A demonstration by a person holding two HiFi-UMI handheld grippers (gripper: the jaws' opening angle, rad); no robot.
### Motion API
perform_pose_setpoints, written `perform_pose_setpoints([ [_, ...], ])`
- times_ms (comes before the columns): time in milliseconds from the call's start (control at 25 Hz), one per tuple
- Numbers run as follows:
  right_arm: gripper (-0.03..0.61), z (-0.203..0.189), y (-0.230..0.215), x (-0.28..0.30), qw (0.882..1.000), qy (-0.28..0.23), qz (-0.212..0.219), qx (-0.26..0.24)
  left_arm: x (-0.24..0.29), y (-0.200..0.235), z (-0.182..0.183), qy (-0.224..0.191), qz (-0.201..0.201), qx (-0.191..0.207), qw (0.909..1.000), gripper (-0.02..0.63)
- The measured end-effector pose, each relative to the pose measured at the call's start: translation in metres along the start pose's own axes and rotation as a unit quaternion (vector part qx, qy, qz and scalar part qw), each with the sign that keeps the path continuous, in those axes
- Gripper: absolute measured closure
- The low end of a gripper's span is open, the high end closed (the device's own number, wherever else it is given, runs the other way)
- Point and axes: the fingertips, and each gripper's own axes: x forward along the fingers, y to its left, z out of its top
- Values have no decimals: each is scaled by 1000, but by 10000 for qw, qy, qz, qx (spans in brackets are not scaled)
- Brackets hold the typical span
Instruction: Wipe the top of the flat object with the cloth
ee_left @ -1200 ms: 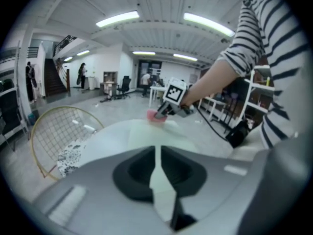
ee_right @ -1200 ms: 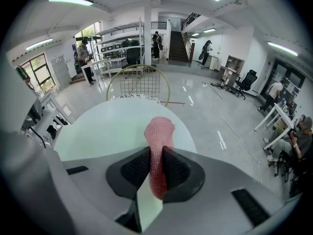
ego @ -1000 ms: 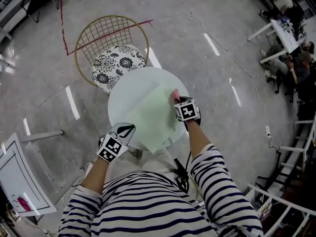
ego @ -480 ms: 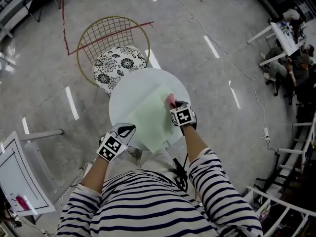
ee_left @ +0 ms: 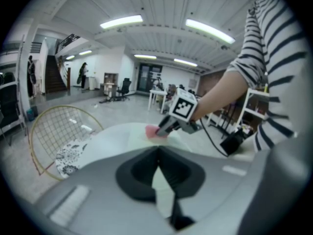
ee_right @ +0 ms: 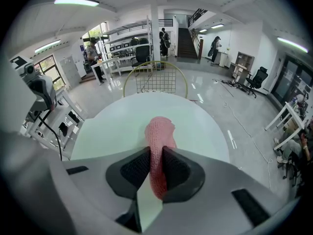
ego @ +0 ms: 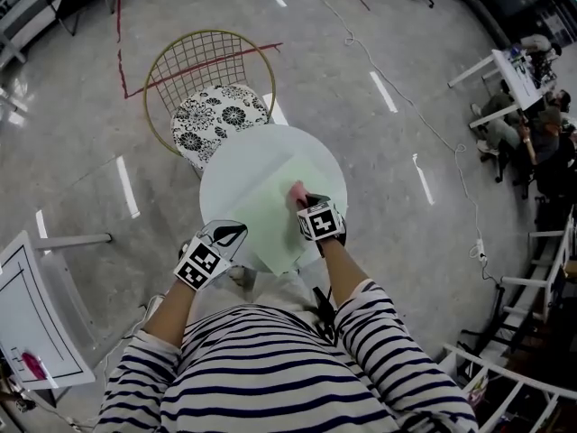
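While right gripper (ee_right: 155,166) grips the pink cloth (ee_right: 159,131) against the green mat (ego: 261,213) | mat lies on round table (ego: 227,165) | left gripper (ee_left: 157,156) clenched, empty, at table's near edge.

Round table (ego: 236,156): stands directly before the person. Flat object (ego: 266,219): lies on the table and reaches its near edge. Cloth (ego: 296,190): on the flat object, toward its right side, pinched between the jaws of the right gripper (ego: 303,200). Left gripper (ego: 233,235): at the table's near-left edge, jaws together, apart from the cloth. Wire chair (ego: 189,61): behind the table to the left, with a cushion (ego: 216,115) on its seat, just beside the table's far rim. Desks (ego: 505,61): far right, people beside them. Cable (ego: 397,88): on the floor, right of the table. Board (ego: 32,318): near left.
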Motion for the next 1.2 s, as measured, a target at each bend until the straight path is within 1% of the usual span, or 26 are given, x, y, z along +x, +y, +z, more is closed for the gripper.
perform_pose_setpoints([
  [280, 530, -4, 23, -2, 9999, 14, 116, -86, -5, -4, 1, -49, -5, 12, 10000, 606],
  [680, 531, -5, 46, 0, 9998, 7, 207, -81, -9, -7, 1, -129, -9, -3, 9999, 606],
  [1200, 531, -11, 72, -4, 9992, 40, 367, -183, -8, -13, 0, -133, -58, -8, 9999, 607],
])
